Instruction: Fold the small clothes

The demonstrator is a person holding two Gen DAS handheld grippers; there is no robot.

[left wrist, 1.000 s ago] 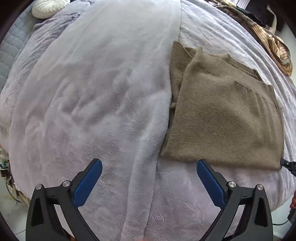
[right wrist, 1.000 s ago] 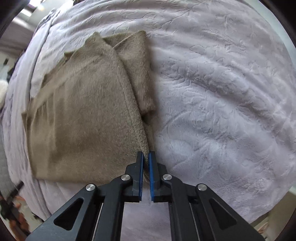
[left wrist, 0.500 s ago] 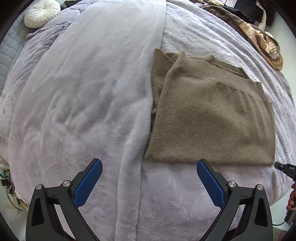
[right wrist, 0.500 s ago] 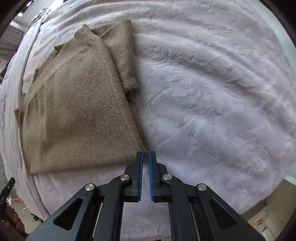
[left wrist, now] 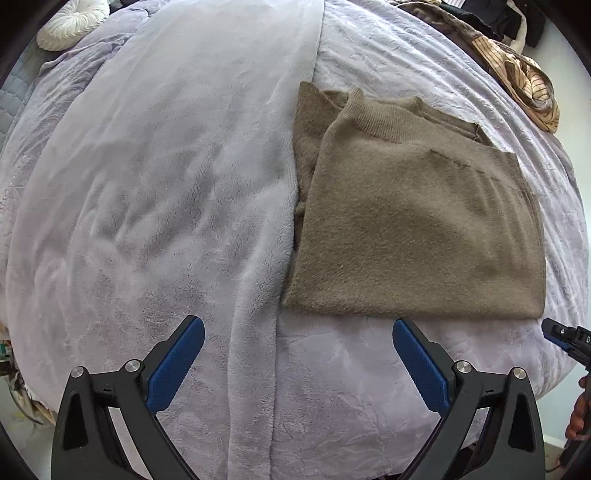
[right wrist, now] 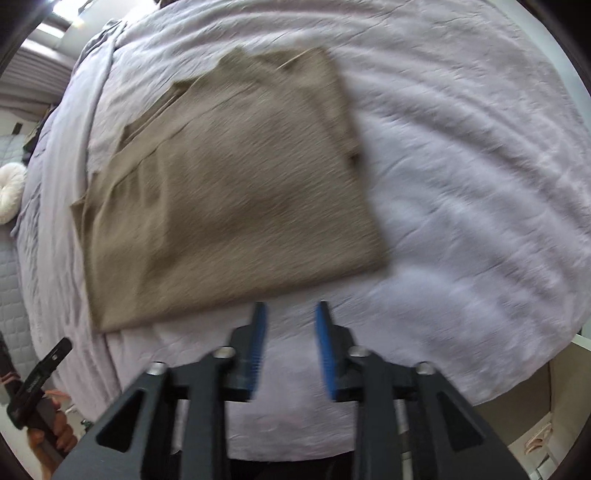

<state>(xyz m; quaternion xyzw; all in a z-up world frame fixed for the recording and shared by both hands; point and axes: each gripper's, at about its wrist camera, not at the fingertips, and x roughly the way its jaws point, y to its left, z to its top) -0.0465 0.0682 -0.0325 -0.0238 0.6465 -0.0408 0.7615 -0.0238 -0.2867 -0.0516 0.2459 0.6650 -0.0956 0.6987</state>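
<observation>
An olive-brown knit sweater (left wrist: 413,221) lies folded flat on the lilac bed cover, collar at the far end; it also shows in the right wrist view (right wrist: 236,206), blurred. My left gripper (left wrist: 298,332) is wide open and empty, just short of the sweater's near hem and left of its middle. My right gripper (right wrist: 290,317) is partly open and empty, just short of the hem's right part. The right gripper's tip (left wrist: 565,336) shows at the sweater's near right corner in the left wrist view.
A smooth lilac blanket (left wrist: 177,177) covers the bed's left half, its edge running along the sweater's left side. A round white cushion (left wrist: 72,22) lies far left. Striped and dark clothes (left wrist: 524,81) are piled far right. The bed's near edge is close below both grippers.
My right gripper has let go of the sweater's near right corner, opened part way and drawn back to the left. The left gripper has stayed open and shifted slightly.
</observation>
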